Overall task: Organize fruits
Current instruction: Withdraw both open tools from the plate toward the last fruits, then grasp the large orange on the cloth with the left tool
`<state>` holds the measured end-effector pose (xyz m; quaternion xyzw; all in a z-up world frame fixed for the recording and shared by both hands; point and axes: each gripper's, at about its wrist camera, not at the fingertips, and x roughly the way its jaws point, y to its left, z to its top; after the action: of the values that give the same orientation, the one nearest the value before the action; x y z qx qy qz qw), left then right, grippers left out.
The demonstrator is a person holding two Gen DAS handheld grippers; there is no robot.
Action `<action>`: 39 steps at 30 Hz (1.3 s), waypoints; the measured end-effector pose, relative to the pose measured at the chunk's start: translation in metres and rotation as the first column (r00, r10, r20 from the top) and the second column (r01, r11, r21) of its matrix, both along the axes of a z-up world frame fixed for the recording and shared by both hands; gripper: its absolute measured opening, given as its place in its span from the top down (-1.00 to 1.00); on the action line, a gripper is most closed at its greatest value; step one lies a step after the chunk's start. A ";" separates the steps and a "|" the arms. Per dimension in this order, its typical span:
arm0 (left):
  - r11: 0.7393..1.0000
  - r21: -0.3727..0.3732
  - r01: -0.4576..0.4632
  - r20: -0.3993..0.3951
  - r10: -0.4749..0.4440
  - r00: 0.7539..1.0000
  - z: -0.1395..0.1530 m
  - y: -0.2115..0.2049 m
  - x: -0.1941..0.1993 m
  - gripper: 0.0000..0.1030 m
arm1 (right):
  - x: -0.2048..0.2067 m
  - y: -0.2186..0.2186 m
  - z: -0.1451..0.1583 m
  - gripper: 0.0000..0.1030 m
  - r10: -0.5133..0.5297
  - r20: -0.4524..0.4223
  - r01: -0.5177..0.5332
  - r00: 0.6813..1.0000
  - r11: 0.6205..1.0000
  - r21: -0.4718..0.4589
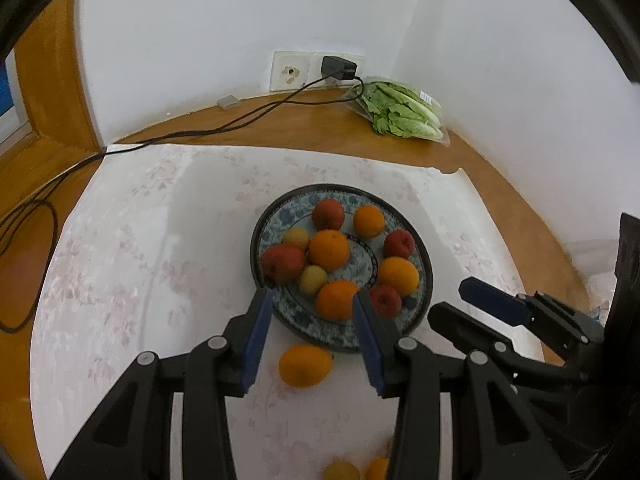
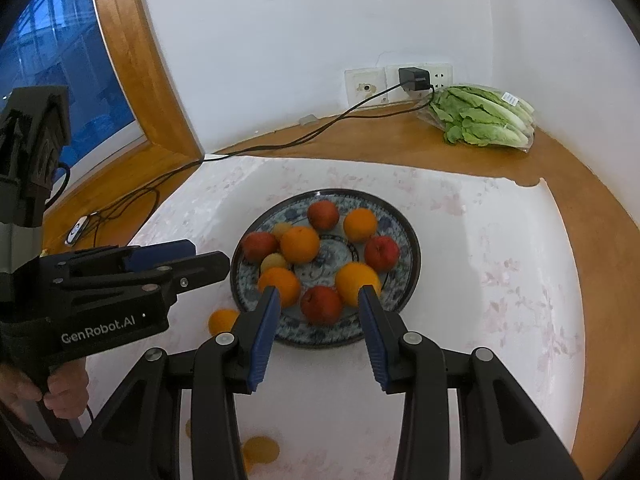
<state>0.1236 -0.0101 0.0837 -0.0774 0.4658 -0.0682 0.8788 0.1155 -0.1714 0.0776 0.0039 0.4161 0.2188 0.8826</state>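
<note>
Both grippers, left (image 1: 312, 300) and right (image 2: 318, 298), hang with fingers parted and nothing between them, above the near rim of the plate (image 1: 426, 276). Oranges and red and yellow fruits fill it. One orange (image 1: 305, 365) lies on the white cloth (image 1: 140, 260) just beside that rim. Lettuce (image 1: 404, 114) sits on the surface's far corner.

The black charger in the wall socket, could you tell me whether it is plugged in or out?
Plugged in: the black charger sits in the white wall socket, cable trailing.
</note>
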 end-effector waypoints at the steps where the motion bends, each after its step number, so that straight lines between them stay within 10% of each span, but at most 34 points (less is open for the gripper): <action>1: 1.000 -0.002 -0.002 -0.001 0.002 1.000 0.000 0.001 -0.003 0.15 | -0.003 0.000 0.000 0.20 -0.001 -0.003 0.001 1.000 1.000 0.001; 39: 0.999 -0.046 0.002 -0.079 -0.005 0.997 -0.052 0.000 -0.020 0.14 | -0.038 -0.018 -0.036 0.19 -0.037 -0.119 0.042 0.992 0.998 0.046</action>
<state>0.1038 -0.0098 0.0319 -0.0994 0.4987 -0.0772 0.8576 0.0770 -0.1893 0.0419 0.0467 0.4621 0.2108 0.8601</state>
